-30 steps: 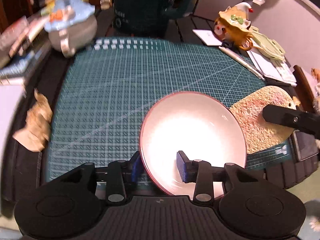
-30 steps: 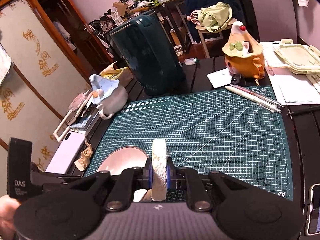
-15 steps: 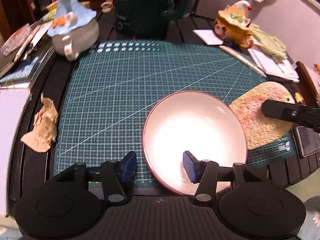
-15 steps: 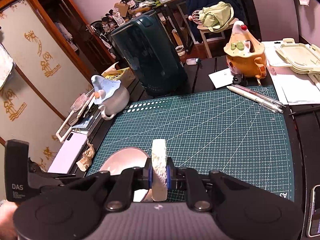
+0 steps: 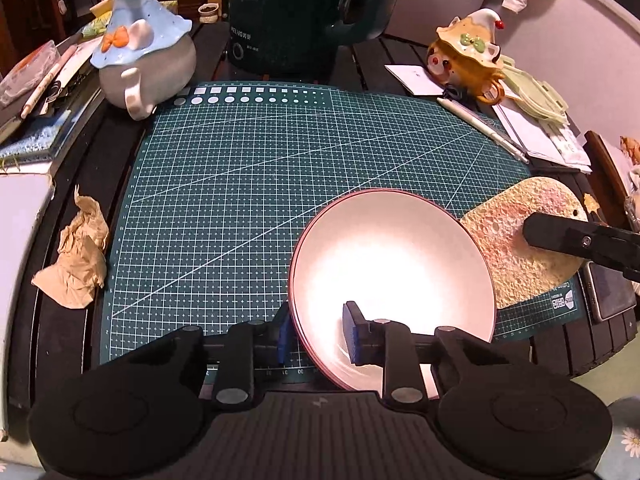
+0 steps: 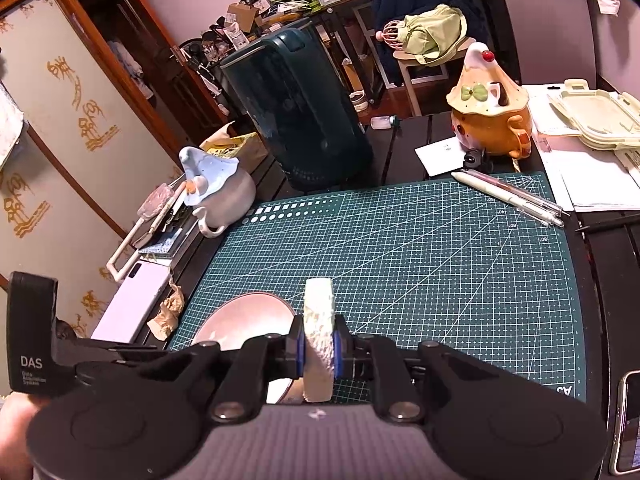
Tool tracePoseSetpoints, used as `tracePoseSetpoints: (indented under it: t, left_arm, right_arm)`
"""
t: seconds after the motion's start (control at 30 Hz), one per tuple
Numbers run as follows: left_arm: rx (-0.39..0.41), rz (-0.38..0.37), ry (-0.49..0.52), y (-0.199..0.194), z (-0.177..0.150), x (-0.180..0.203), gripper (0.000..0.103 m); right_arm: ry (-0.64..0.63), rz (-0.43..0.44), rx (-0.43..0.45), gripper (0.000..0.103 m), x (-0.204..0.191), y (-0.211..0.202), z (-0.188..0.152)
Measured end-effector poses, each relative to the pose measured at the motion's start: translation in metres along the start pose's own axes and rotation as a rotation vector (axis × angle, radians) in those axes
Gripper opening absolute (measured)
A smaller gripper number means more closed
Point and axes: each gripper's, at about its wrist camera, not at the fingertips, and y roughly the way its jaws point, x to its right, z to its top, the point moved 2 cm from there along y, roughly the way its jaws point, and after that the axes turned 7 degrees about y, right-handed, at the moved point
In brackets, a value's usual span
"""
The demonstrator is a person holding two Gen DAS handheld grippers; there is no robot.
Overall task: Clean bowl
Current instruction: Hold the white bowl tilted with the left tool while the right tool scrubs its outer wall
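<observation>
A white bowl with a red rim sits on the green cutting mat, near its front right. My left gripper straddles the bowl's near rim, one blue pad outside and one inside, with a gap between pads and rim. My right gripper is shut on a yellow sponge, held edge-on just right of the bowl. In the left wrist view the sponge shows flat behind the bowl's right side, with a right finger across it.
A blue-hatted teapot stands at the mat's back left, an orange one at back right, a dark kettle between. Crumpled paper lies left of the mat. Pens, papers and a phone lie right.
My left gripper opened and backed off, then moved in again so its pads stand either side of the bowl's near rim. The right gripper with the sponge hardly moved.
</observation>
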Motion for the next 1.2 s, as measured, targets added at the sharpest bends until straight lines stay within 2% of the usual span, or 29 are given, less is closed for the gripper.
tracePoseSetpoints:
  t: [0.27, 0.47, 0.67, 0.9, 1.07, 1.17, 1.2]
  left_arm:
    - [-0.021, -0.040, -0.066, 0.010, 0.003, -0.008, 0.025]
    - [-0.051, -0.049, -0.066, 0.017, 0.000, -0.006, 0.025]
    - [-0.055, -0.039, -0.068, 0.018, -0.001, -0.005, 0.024]
    - [-0.056, -0.062, -0.112, 0.018, -0.002, -0.010, 0.025]
    - [-0.052, -0.059, -0.108, 0.018, -0.002, -0.009, 0.026]
    - [-0.052, -0.062, -0.114, 0.018, -0.003, -0.009, 0.026]
    - [-0.051, -0.062, -0.114, 0.018, -0.003, -0.009, 0.026]
  right_arm:
    - [-0.003, 0.000, 0.026, 0.012, 0.002, -0.009, 0.006]
    - [0.039, 0.018, -0.074, 0.012, 0.008, 0.011, -0.004]
    - [0.055, 0.053, -0.005, 0.012, 0.006, -0.005, 0.005]
    - [0.064, 0.058, -0.022, 0.012, 0.007, -0.002, 0.004]
    - [0.071, 0.061, -0.034, 0.012, 0.007, 0.001, 0.004]
    - [0.073, 0.051, -0.086, 0.012, 0.009, 0.009, -0.005]
    - [0.080, 0.056, -0.079, 0.012, 0.009, 0.008, -0.003]
